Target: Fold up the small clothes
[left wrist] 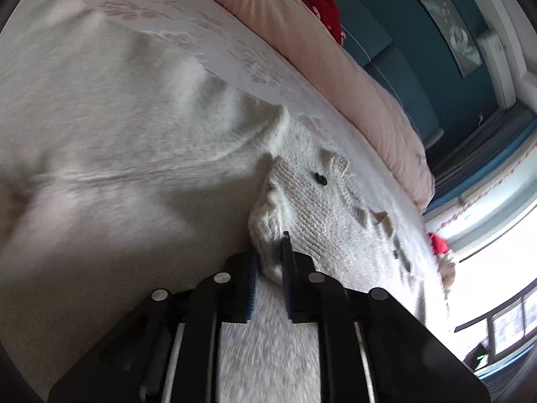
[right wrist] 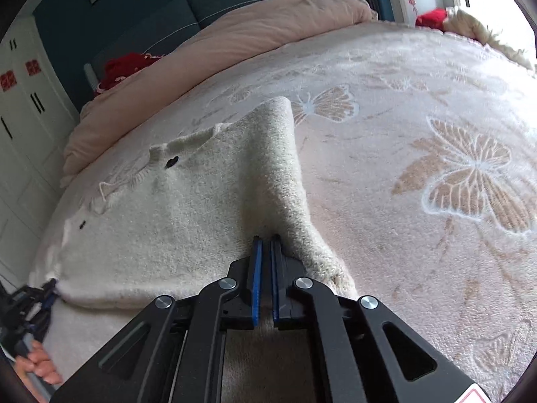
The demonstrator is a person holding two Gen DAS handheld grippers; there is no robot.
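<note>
A small cream knitted cardigan [right wrist: 188, 221] with dark buttons lies on a bed blanket with butterfly patterns [right wrist: 436, 174]. My right gripper [right wrist: 266, 236] is shut on the cardigan's lower edge, and a ridge of the fabric [right wrist: 278, 154] is pulled up ahead of it. My left gripper [left wrist: 272, 235] is shut on a corner of the cardigan [left wrist: 319, 201] by the button band, with cloth bunched between its fingers. The left gripper also shows at the far left of the right wrist view [right wrist: 30, 299], at the cardigan's other corner.
A pink duvet [right wrist: 208, 53] is rolled along the far side of the bed, with a red cloth [right wrist: 124, 67] beside it. A teal headboard [right wrist: 161, 23] and white cupboards [right wrist: 23, 107] stand behind. A cream and red bundle [right wrist: 449, 20] lies at the far right corner.
</note>
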